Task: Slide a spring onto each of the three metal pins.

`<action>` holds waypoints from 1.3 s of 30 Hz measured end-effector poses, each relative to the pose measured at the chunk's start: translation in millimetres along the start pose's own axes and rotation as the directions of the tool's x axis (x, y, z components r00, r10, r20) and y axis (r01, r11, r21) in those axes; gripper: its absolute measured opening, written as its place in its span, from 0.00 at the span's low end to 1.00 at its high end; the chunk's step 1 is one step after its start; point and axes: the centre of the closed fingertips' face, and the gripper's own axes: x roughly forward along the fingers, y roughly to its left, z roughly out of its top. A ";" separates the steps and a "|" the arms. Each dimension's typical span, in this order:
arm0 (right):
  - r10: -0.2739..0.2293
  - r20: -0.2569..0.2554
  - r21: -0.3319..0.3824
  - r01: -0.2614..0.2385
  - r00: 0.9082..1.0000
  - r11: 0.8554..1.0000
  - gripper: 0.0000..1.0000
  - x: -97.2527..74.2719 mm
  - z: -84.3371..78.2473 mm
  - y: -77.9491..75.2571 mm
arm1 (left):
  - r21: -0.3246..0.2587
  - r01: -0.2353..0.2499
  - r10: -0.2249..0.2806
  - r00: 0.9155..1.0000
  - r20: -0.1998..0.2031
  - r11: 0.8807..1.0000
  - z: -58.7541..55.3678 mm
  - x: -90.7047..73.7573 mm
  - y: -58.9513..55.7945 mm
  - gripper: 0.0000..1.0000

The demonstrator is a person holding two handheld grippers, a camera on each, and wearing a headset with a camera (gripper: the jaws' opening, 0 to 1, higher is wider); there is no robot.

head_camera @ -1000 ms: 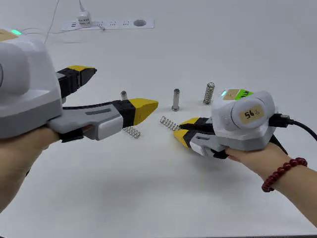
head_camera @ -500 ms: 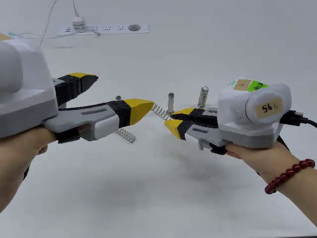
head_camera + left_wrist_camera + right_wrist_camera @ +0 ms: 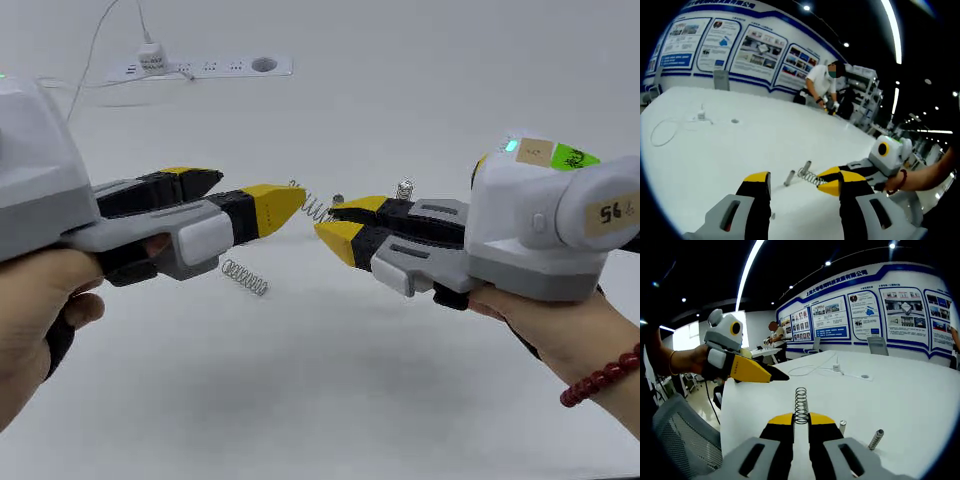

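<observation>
My right gripper is shut on one end of a small coil spring, which it holds in the air above the white table. The spring sticks out past its yellow tips. My left gripper is open, and its yellow jaw tip is close beside the held spring. A second spring lies loose on the table below the left gripper. One bare pin stands upright. Another pin wears a spring.
A white power strip with its cable lies at the far side of the table. In the left gripper view a person stands far off beyond the table. Wall posters run behind.
The right gripper lifted the spring off the table and carried it up and left, close to the left gripper's tip. The left gripper's jaws have narrowed.
</observation>
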 end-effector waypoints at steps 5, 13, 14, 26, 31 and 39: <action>0.031 0.034 -0.014 -0.031 0.999 0.999 0.11 -2.3 10.0 8.1 | -0.062 0.040 -0.038 0.999 0.022 0.997 3.1 0.8 -5.1 0.50; 0.069 0.094 -0.007 -0.069 0.993 0.998 0.11 -6.6 25.8 19.0 | -0.146 0.101 -0.095 0.994 0.050 0.984 6.6 1.8 -14.3 0.37; 0.071 0.097 -0.007 -0.070 0.993 0.998 0.11 -6.8 26.7 19.4 | -0.151 0.105 -0.099 0.994 0.050 0.983 6.4 1.8 -15.0 0.36; 0.101 0.137 0.012 -0.104 0.985 0.995 0.11 -8.5 38.8 27.5 | -0.225 0.158 -0.140 0.986 0.092 0.962 11.4 0.4 -23.3 0.18; 0.099 0.134 0.009 -0.101 0.986 0.995 0.11 -8.3 39.1 27.7 | -0.231 0.158 -0.139 0.986 0.094 0.960 11.5 1.3 -22.8 0.15; 0.092 0.125 -0.004 -0.092 0.988 0.996 0.11 -8.6 38.4 27.1 | -0.206 0.162 -0.143 0.984 0.103 0.965 14.1 0.6 -24.6 0.13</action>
